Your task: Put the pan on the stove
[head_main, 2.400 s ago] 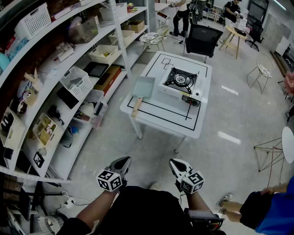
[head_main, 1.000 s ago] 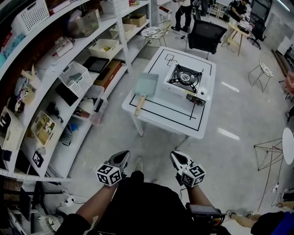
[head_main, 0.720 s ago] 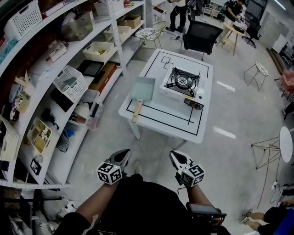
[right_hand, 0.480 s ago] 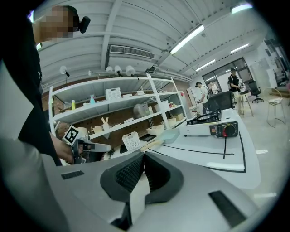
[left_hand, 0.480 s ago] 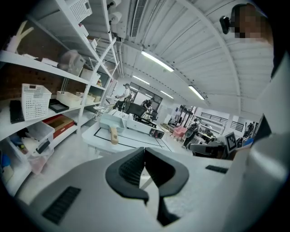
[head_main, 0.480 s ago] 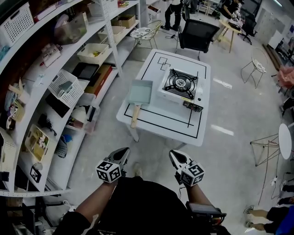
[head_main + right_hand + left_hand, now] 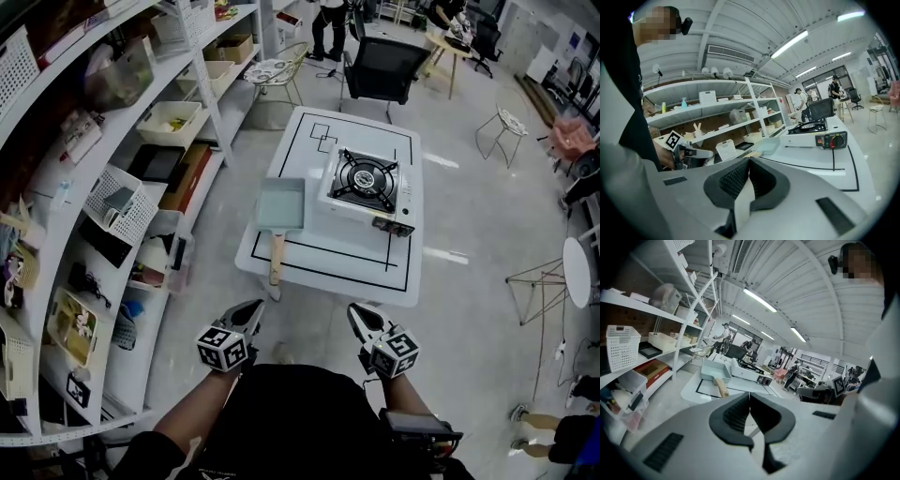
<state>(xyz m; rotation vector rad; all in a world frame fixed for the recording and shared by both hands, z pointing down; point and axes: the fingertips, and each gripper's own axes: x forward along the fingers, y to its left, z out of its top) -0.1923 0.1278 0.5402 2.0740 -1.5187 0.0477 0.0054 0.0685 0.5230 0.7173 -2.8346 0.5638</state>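
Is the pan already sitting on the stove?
No, the pan lies on the white table beside the stove, not on its burner.

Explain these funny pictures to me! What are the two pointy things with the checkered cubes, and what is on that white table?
No robot here: a person holds a grabbing tool in each hand. The big picture comes from a camera on the person's head, looking down. It shows the left gripper and the right gripper, each with a checkered cube that is part of it. The other two pictures come from small cameras riding on each tool, looking along its jaws. Both pairs of jaws are closed and hold nothing. Ahead stands a white table. On it sits a small gas stove, and to its left a pale blue square pan with a wooden handle pointing toward the person. The pan is not on the stove yet.
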